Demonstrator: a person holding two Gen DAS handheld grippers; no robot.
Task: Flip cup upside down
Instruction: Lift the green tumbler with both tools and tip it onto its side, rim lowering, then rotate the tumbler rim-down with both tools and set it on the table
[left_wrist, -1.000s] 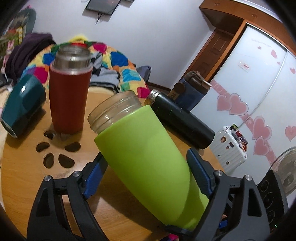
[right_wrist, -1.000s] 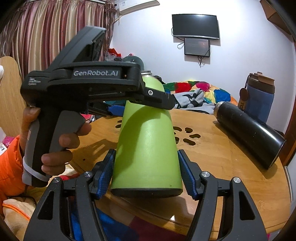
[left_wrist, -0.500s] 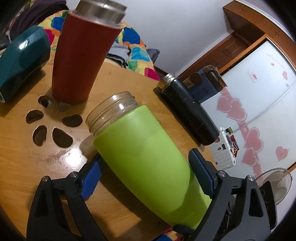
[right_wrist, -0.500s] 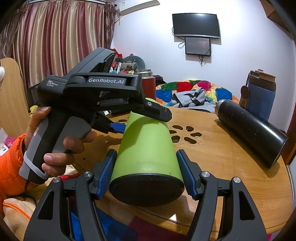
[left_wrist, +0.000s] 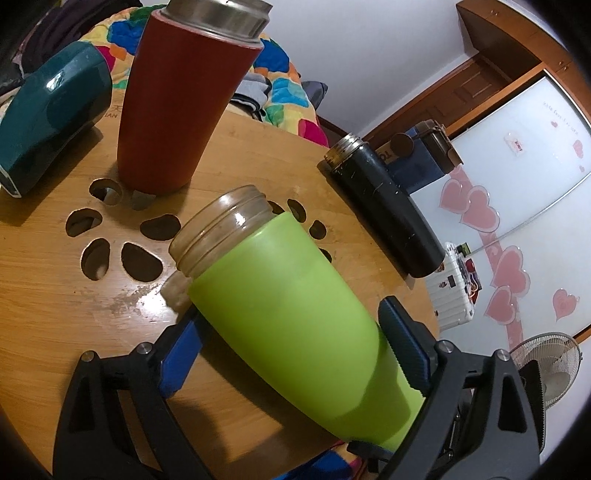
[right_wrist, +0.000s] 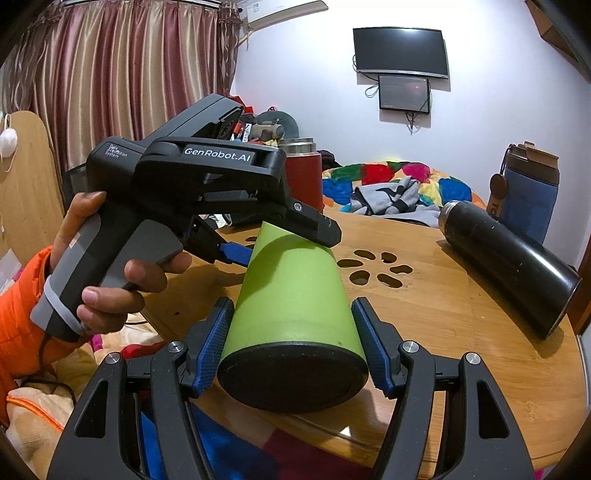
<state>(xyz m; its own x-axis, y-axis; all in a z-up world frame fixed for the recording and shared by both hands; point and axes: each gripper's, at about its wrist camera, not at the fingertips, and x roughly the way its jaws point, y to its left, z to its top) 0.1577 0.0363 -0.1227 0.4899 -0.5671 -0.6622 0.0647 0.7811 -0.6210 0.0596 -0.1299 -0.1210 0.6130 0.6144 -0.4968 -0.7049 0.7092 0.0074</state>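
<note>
The green cup (left_wrist: 295, 317) has a clear threaded glass mouth (left_wrist: 221, 225) and a black base (right_wrist: 293, 376). It is tipped far over, mouth toward the table middle, base toward the right wrist camera. My left gripper (left_wrist: 291, 347) is shut on the cup's body from both sides; it also shows in the right wrist view (right_wrist: 236, 236), clamped on the cup's upper part. My right gripper (right_wrist: 291, 343) is shut on the cup (right_wrist: 291, 295) near its base, blue pads against both sides.
On the round wooden table (left_wrist: 48, 295) a red cup (left_wrist: 177, 99) stands upright, a black flask (left_wrist: 384, 210) lies on its side, a blue tumbler (right_wrist: 524, 192) stands at the far edge, and a teal object (left_wrist: 48, 114) lies at the left. Cutout holes (right_wrist: 376, 269) mark the table middle.
The green cup has tilted from nearly upright to almost horizontal, its black base swinging toward the right gripper. Both grippers stayed clamped and the left gripper rotated downward with it.
</note>
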